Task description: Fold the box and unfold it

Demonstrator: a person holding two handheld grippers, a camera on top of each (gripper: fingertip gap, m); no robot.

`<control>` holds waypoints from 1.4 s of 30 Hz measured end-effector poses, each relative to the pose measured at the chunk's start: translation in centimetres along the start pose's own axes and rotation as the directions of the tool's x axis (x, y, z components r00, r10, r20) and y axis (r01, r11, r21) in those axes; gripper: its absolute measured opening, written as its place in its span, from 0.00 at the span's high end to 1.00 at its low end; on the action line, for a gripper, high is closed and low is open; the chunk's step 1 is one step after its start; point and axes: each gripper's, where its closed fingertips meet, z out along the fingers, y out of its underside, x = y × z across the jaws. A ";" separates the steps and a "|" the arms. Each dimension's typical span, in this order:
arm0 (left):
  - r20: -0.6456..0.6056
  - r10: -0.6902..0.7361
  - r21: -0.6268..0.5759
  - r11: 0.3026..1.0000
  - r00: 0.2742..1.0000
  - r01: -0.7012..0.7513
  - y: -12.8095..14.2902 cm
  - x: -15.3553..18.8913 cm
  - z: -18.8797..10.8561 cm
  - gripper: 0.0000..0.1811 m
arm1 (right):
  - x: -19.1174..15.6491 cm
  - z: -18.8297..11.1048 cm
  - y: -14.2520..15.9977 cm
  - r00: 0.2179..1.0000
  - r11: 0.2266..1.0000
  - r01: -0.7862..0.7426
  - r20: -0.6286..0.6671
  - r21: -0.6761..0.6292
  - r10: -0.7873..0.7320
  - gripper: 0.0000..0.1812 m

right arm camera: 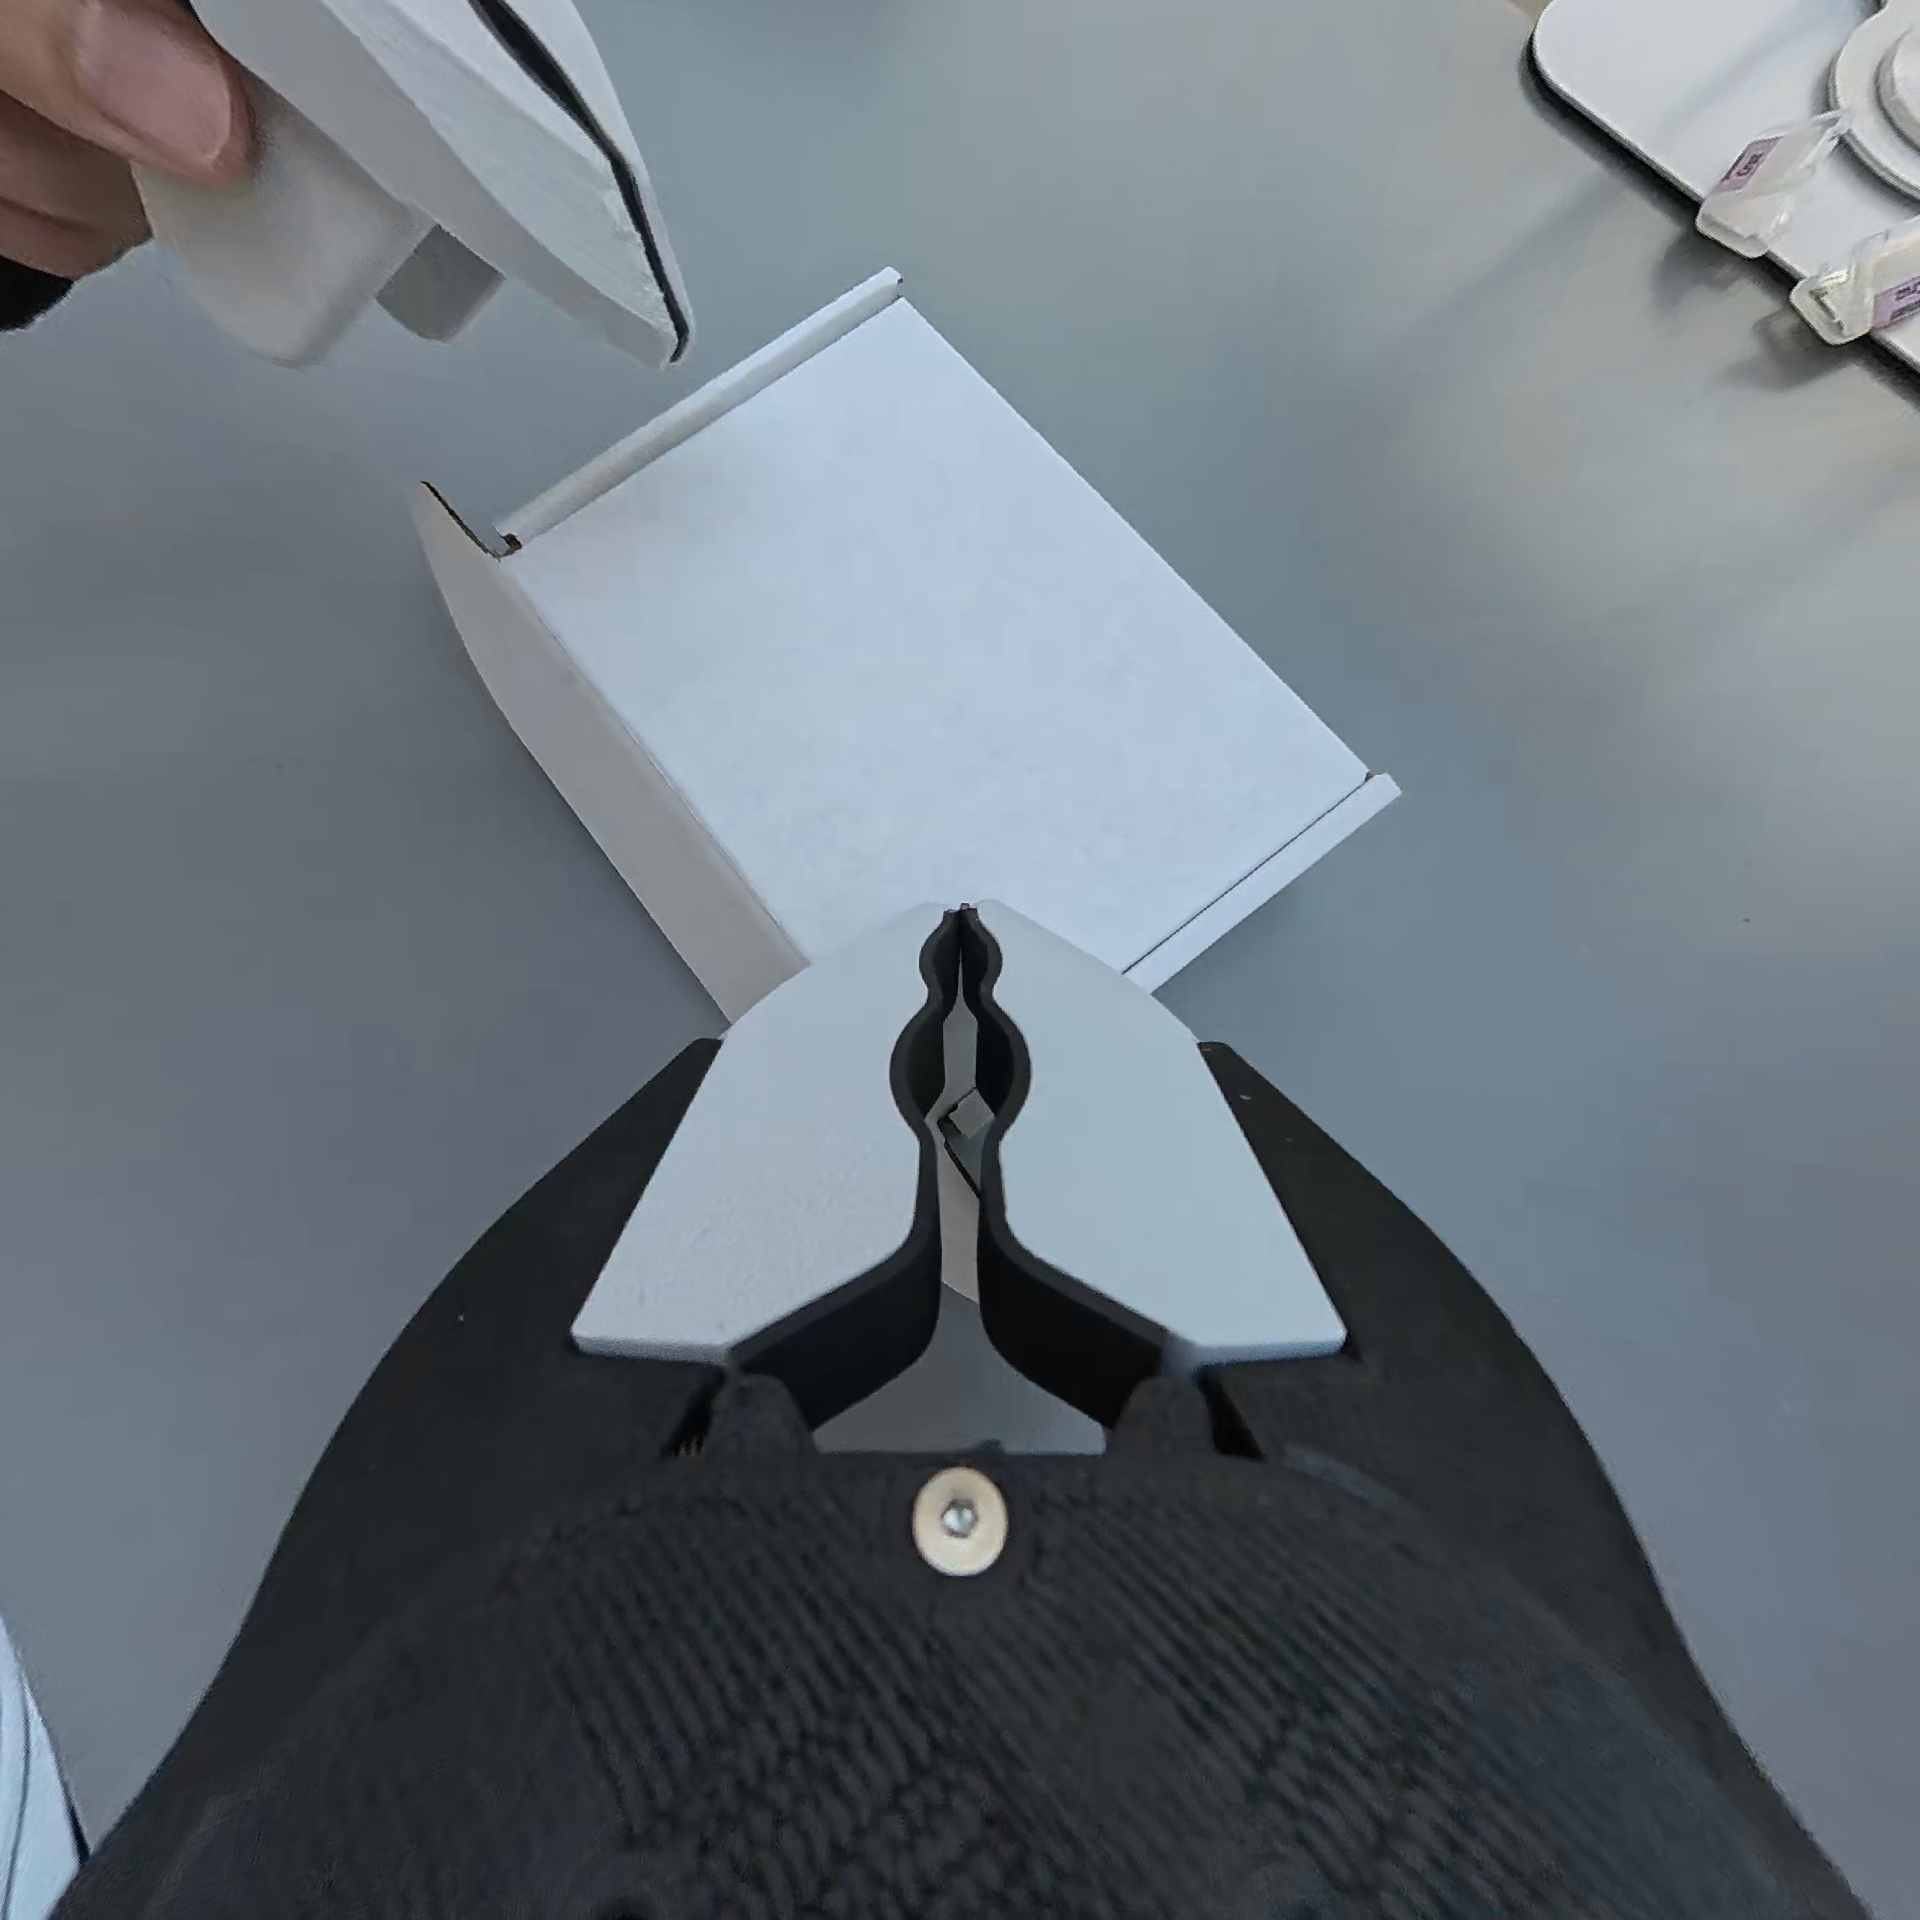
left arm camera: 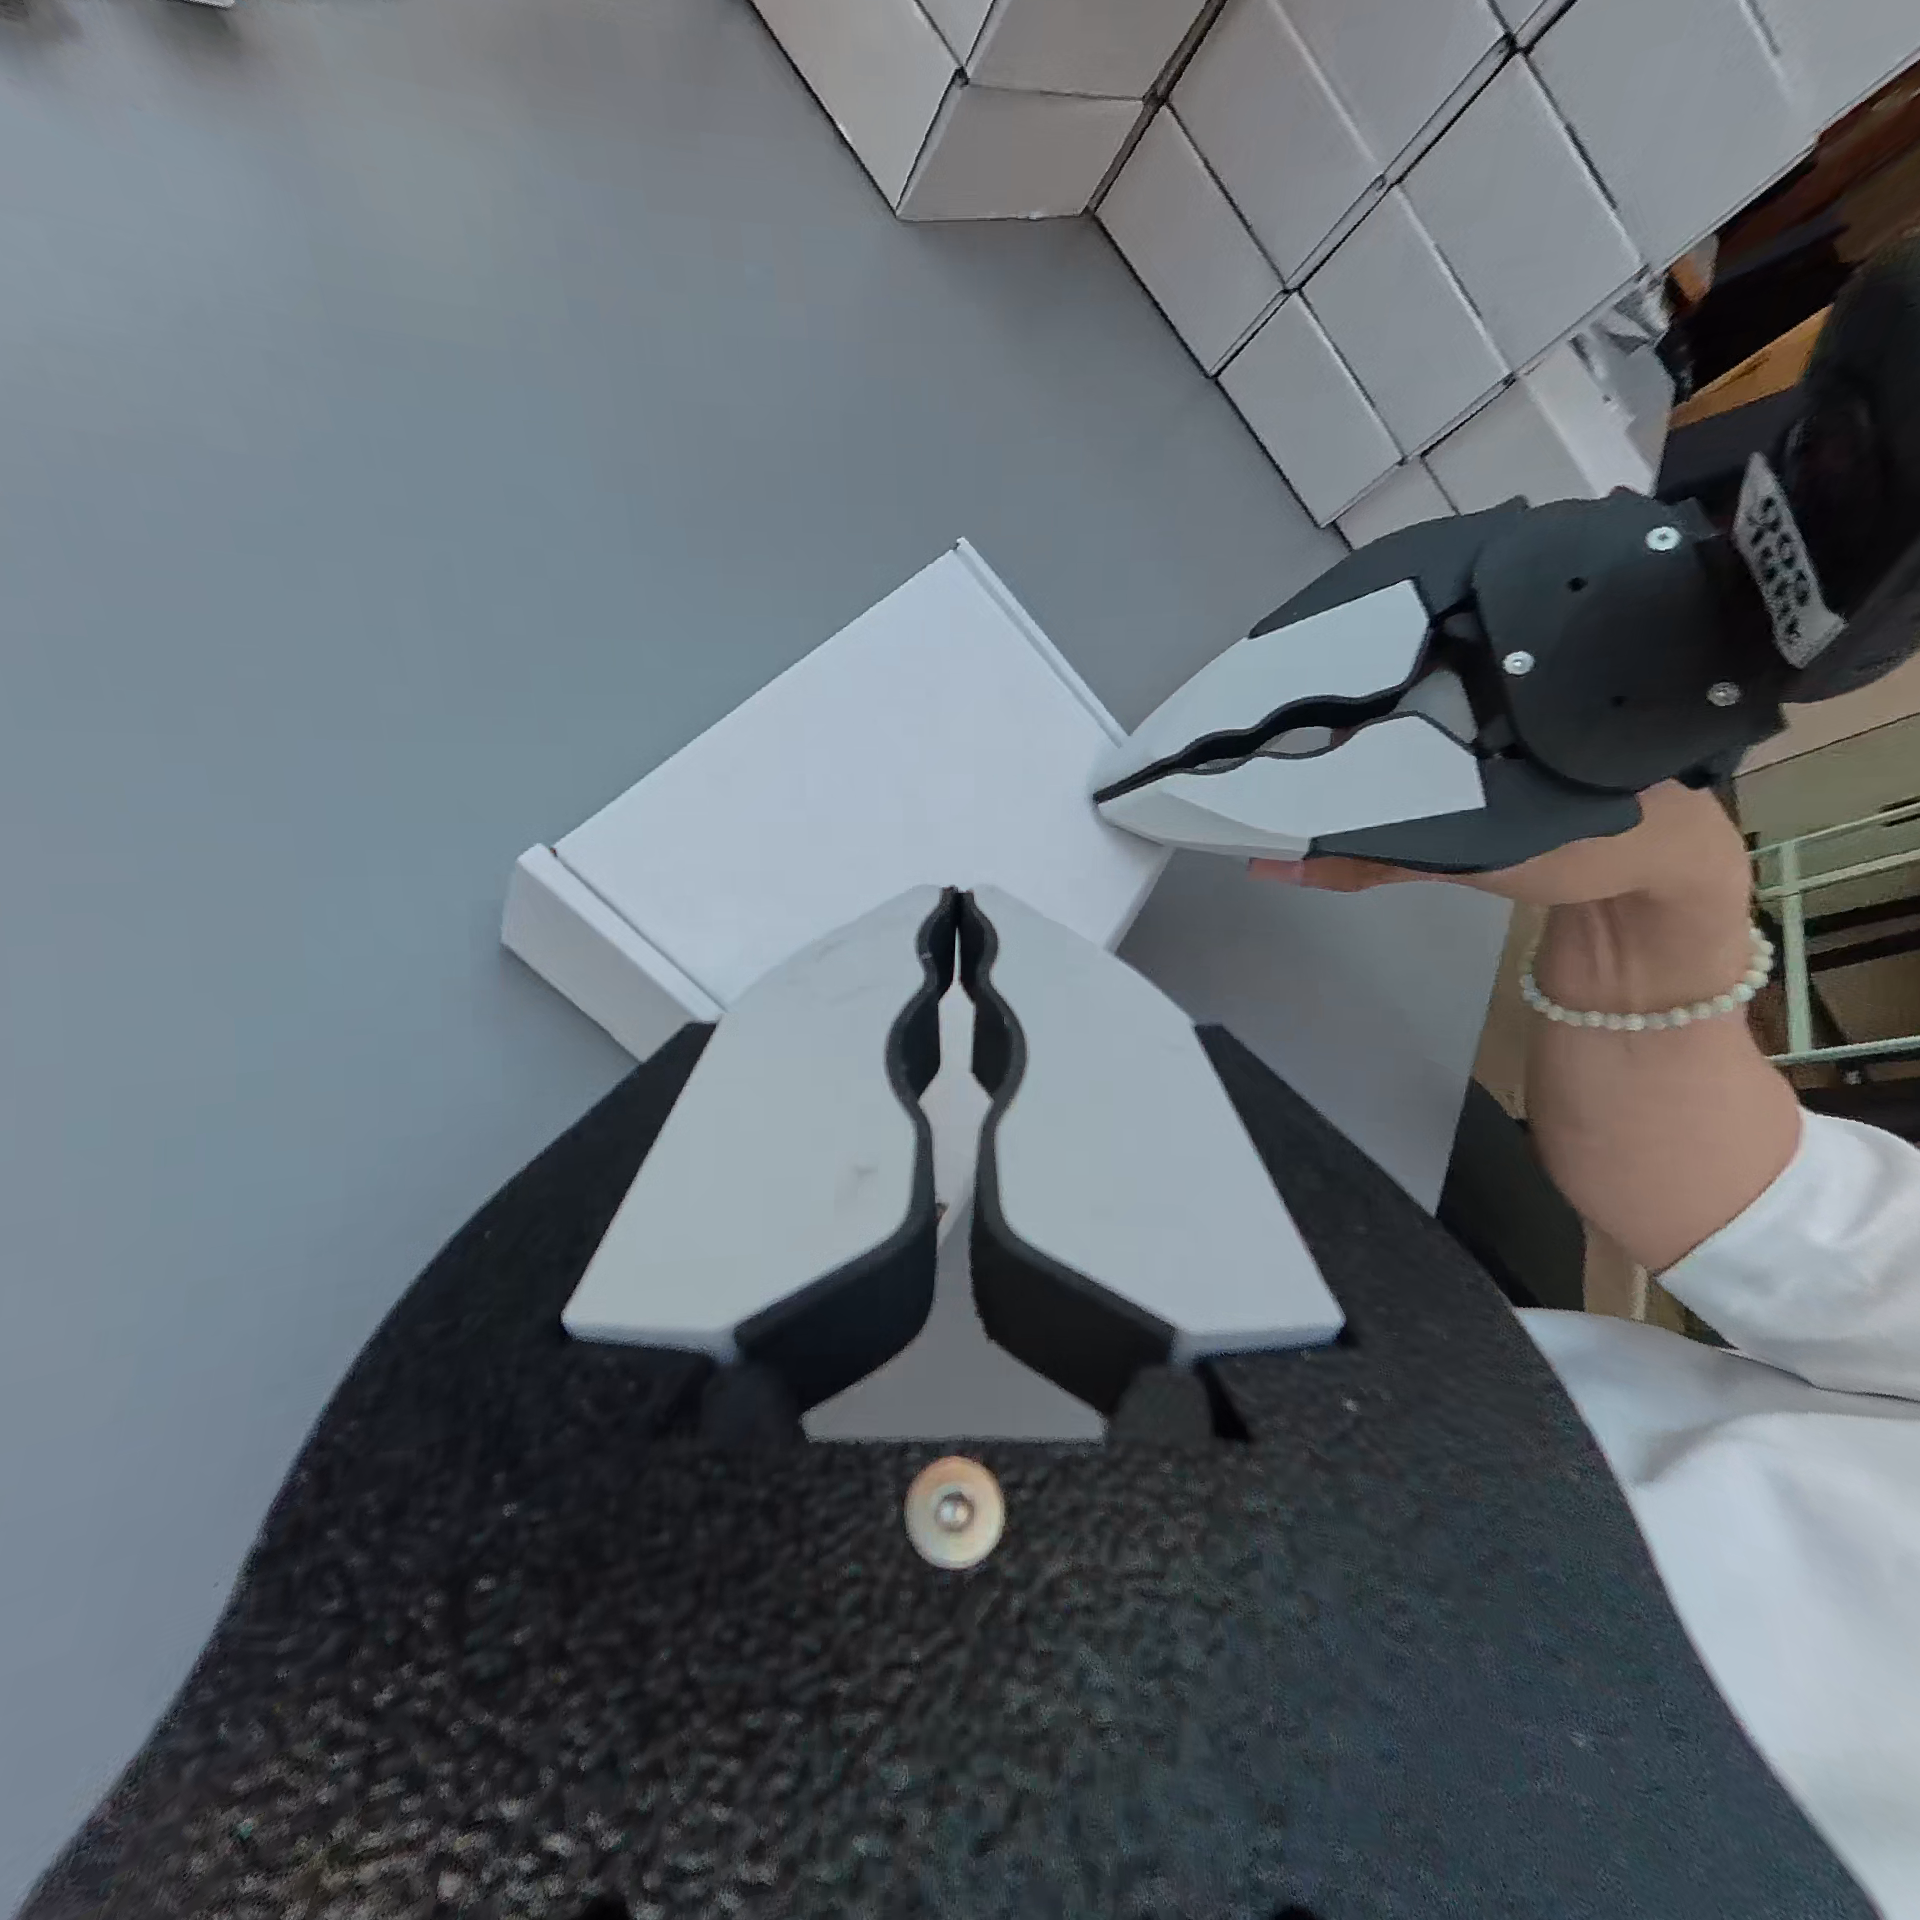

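Left gripper (left arm camera: 957, 902) jaws pressed together | right gripper (right arm camera: 966, 912) likewise | white box (right arm camera: 914, 675) closed, contents hidden

A smooth grey table (left arm camera: 364, 520) fills the space, evenly lit with a soft sheen. At one o'clock in the left wrist view, stacked white cartons (left arm camera: 1351, 208) form a wall. At three o'clock stands a pale green metal rack (left arm camera: 1829, 935) beside brown shelving (left arm camera: 1756, 364).

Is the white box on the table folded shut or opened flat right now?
Folded shut: the white box sits assembled, lid down flush, side walls upright.
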 end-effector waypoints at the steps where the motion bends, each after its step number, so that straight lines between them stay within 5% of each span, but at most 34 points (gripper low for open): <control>1: -0.018 -0.016 -0.010 1.000 1.000 0.016 0.2 0.1 -0.1 1.00 | 0.0 0.0 0.0 1.000 1.000 -0.016 0.024 0.012 0.016 1.00; 5: -0.001 -0.055 -0.077 0.996 0.999 0.054 1.8 -0.8 0.1 1.00 | -0.5 -0.9 -0.9 0.973 0.985 -0.155 0.187 0.079 0.138 0.80; 8: -0.003 -0.104 -0.066 0.992 0.995 0.103 1.8 -1.5 0.4 1.00 | 1.3 -2.1 -1.4 0.952 0.956 -0.257 0.204 0.139 0.226 0.69; 13: 0.013 -0.154 -0.086 0.984 0.988 0.154 2.2 -2.8 0.6 1.00 | 3.9 -2.1 1.5 0.889 0.903 -0.427 0.210 0.058 0.407 0.52; 20: 0.033 -0.119 -0.049 0.991 0.992 0.121 2.5 -3.3 -0.2 1.00 | 3.4 -2.6 -0.1 0.646 0.735 -0.677 0.455 -0.030 0.613 0.52; 39: 0.032 -0.114 0.070 0.991 0.993 0.111 2.8 -3.9 -1.0 1.00 | 0.8 1.8 -2.3 0.435 0.601 -0.742 0.469 -0.295 0.768 0.61; 42: 0.038 -0.105 0.092 0.991 0.994 0.101 2.7 -3.9 -0.9 1.00 | 0.3 2.4 -1.7 0.503 0.650 -0.685 0.433 -0.328 0.748 0.60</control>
